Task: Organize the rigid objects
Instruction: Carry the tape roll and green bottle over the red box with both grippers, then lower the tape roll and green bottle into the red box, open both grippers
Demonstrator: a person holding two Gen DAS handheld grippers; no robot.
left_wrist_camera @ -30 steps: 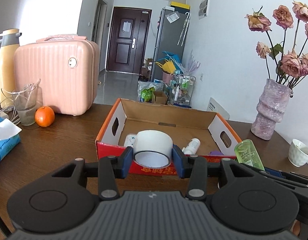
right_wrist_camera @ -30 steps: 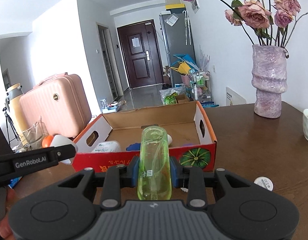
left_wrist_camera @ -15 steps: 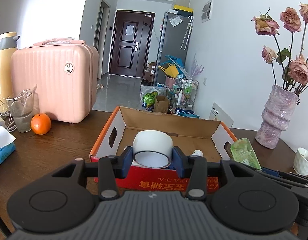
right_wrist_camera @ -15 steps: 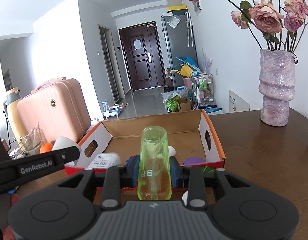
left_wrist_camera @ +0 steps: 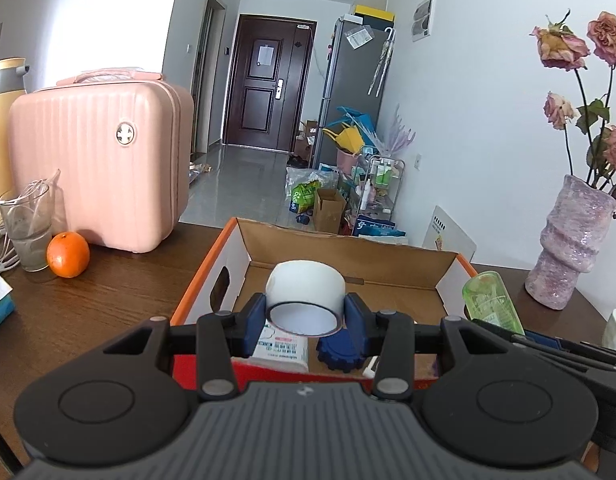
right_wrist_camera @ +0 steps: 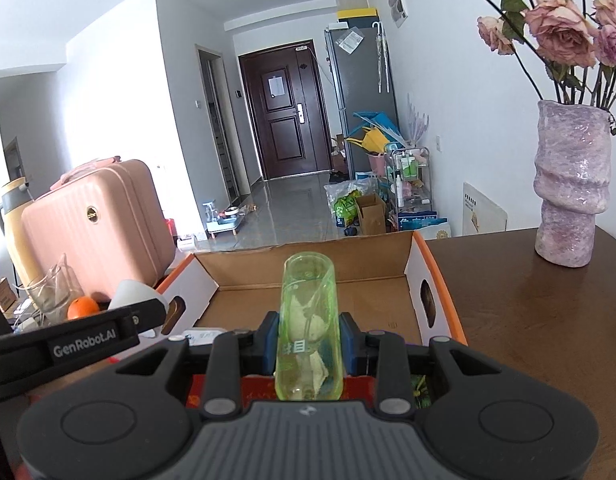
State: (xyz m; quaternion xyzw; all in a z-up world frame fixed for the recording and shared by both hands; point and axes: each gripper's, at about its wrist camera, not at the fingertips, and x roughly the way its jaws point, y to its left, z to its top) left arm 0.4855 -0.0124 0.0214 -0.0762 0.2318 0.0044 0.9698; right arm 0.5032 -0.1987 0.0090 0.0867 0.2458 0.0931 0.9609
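The left gripper is closed on a white tape roll, its blue pads pressing the roll's sides so the open core faces the camera; held this way the roll can simply be lowered flat. It hangs over the near wall of the cardboard box, which fills the view from 11 to 1 o'clock. Below the roll, inside the box, lie a white packet and a dark blue toothed piece, so the free floor seems to lie further in, toward 12 o'clock.

The right gripper is clamped across the middle of a green transparent bottle, which points forward and slightly up along the fingers, its far end over the box interior. Gripping mid-body keeps the bottle balanced for laying down lengthwise. Something pale sits inside it, though I cannot tell what.

Both items look ready for release into the box, judged from their position above its opening. Outward, on the wooden table, a purple vase stands at 2 o'clock in the right view; a pink suitcase, an orange and a glass sit around 10 o'clock in the left view, well apart from the box.
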